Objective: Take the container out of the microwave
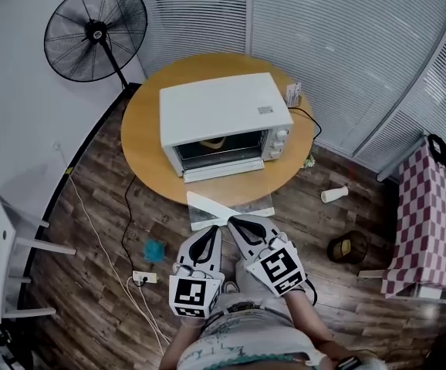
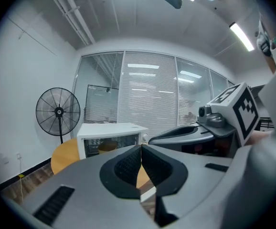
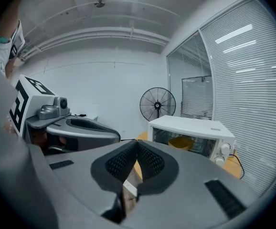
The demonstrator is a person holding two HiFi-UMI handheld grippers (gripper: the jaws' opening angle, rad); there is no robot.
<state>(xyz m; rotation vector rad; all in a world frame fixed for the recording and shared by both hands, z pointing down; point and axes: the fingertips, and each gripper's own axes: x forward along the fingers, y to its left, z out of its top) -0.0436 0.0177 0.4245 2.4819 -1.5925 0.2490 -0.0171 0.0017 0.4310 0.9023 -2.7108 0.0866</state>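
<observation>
A white microwave [image 1: 224, 118] stands on a round wooden table [image 1: 142, 141], and its glass door looks closed. Through the glass I see a yellow-brown container [image 1: 219, 142] inside, also visible in the left gripper view as the container [image 2: 108, 147] and in the right gripper view as the container [image 3: 182, 142]. My left gripper [image 1: 210, 236] and right gripper [image 1: 238, 223] are side by side in front of the table, short of the microwave, pointing toward it. The left gripper [image 2: 141, 149] is shut with nothing held. The right gripper [image 3: 137, 144] is shut too, also with nothing in it.
A pale flat panel [image 1: 231, 208] lies just past the fingertips at the table's near edge. A standing fan [image 1: 96, 33] is at the back left. On the floor lie a power strip [image 1: 144, 277], a white cup [image 1: 334, 194] and a dark bin [image 1: 348, 247]. A checkered table [image 1: 431, 222] stands right.
</observation>
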